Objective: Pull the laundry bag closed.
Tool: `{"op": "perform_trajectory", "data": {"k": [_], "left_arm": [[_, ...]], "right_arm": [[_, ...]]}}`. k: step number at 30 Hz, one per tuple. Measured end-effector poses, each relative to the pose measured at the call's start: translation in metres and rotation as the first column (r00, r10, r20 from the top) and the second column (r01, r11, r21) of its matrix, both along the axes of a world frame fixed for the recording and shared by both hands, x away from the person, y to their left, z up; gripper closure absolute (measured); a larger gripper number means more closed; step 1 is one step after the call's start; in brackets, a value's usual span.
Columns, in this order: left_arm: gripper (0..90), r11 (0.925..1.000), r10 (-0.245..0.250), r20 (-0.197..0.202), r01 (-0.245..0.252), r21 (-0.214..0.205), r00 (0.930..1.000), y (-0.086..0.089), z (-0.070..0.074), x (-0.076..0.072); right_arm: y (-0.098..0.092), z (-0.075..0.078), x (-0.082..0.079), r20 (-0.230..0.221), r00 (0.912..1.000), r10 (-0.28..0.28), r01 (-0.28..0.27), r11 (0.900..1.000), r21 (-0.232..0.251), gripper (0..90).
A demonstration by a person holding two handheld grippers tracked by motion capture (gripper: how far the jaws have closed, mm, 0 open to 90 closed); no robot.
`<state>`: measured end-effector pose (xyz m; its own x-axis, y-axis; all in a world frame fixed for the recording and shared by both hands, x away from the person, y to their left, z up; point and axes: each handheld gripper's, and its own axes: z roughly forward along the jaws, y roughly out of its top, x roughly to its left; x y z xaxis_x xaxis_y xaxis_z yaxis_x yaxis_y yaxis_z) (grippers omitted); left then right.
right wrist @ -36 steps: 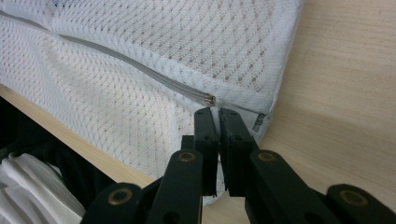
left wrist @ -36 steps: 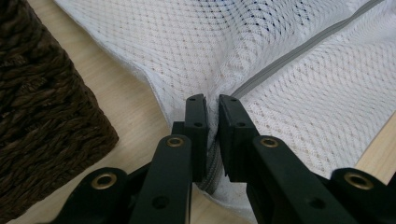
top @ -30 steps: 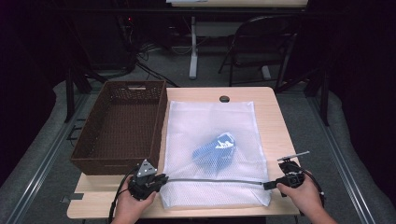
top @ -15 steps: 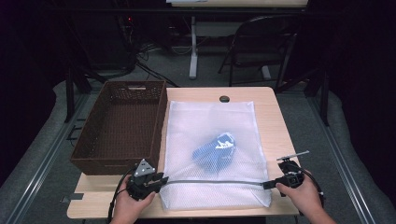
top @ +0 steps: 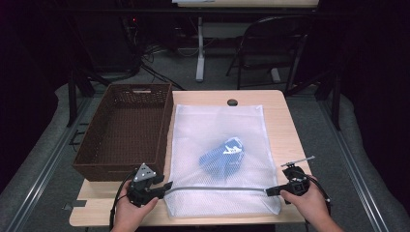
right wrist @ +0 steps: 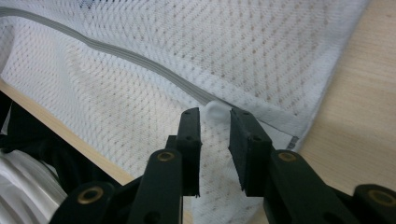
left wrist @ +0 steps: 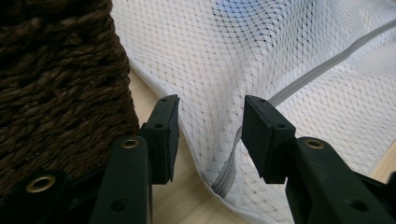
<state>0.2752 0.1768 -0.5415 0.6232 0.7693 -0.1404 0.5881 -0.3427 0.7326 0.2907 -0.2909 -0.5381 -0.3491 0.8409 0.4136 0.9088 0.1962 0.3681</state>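
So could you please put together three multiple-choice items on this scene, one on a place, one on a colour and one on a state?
1. Where does the wicker basket stand relative to the mesh bag?
A. at its left in the high view
B. on top of it
C. at its right in the high view

2. What colour is the item inside the bag?
A. red
B. blue
C. yellow

3. How do the left gripper's jaws stand?
A. clamped on the basket
B. apart, not pressing the mesh
C. fully shut on nothing

Key: 1 A, the basket lies along the bag's left edge. 2 B, blue shows through the mesh. 3 B, a gap shows between each pad and the bag's corner.
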Motion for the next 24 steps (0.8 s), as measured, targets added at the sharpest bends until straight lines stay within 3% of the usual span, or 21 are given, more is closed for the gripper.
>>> {"op": "perform_trajectory", "data": {"k": [9, 13, 19, 24], "left_arm": [[51.2, 0.9995, 0.008, -0.002, -0.008, -0.03, 1.0, 0.004, 0.005, -0.002], [49.5, 0.9993, 0.007, 0.006, -0.007, -0.038, 1.0, 0.007, 0.012, -0.002], [48.4, 0.9991, 0.017, 0.042, -0.016, -0.041, 0.999, 0.017, 0.029, -0.008], [47.8, 0.999, 0.032, 0.065, -0.03, -0.034, 0.9973, 0.033, 0.039, -0.015]], "right_arm": [[0.012, 0.003, -0.002, 0.052, 0.9981, 0.034, -0.034, 0.9994, 0.008, 63.6], [0.017, 0.007, -0.003, 0.117, 0.991, 0.065, -0.064, 0.9979, -0.013, 59.4], [0.018, 0.021, -0.006, 0.248, 0.9638, 0.099, -0.094, 0.995, -0.032, 53.4], [0.02, 0.032, -0.015, 0.358, 0.9271, 0.112, -0.094, 0.9933, -0.067, 49.8]]}}
